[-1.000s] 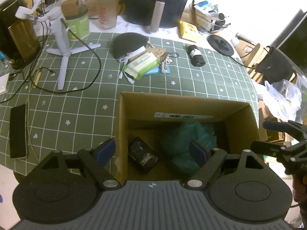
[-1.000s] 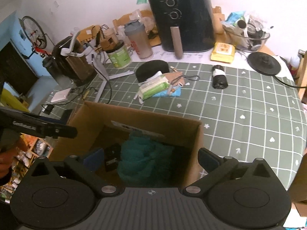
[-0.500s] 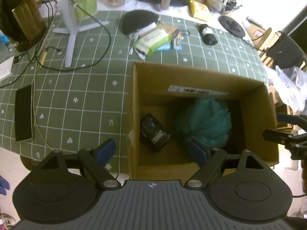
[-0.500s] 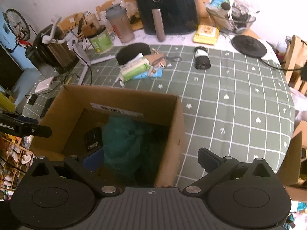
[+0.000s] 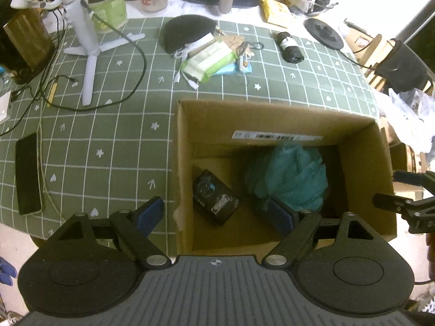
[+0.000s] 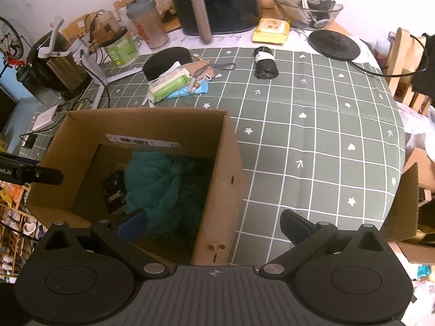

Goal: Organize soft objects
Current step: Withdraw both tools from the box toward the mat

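Both grippers, left [image 5: 216, 212] and right [image 6: 213, 224], hang with jaws wide, each straddling a wall of the box [image 5: 272, 114]; a teal puff [image 5: 293, 174] lies inside.

Your two wrist views look steeply down from close above, both sharing the cardboard box [image 5: 274, 116] and tabletop [image 5: 114, 135] behind it.

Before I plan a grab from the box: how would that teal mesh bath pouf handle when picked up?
The teal mesh pouf looks ruffled and airy, so probably light and squashy. Its loose folds would likely compress between pads, and may snag.
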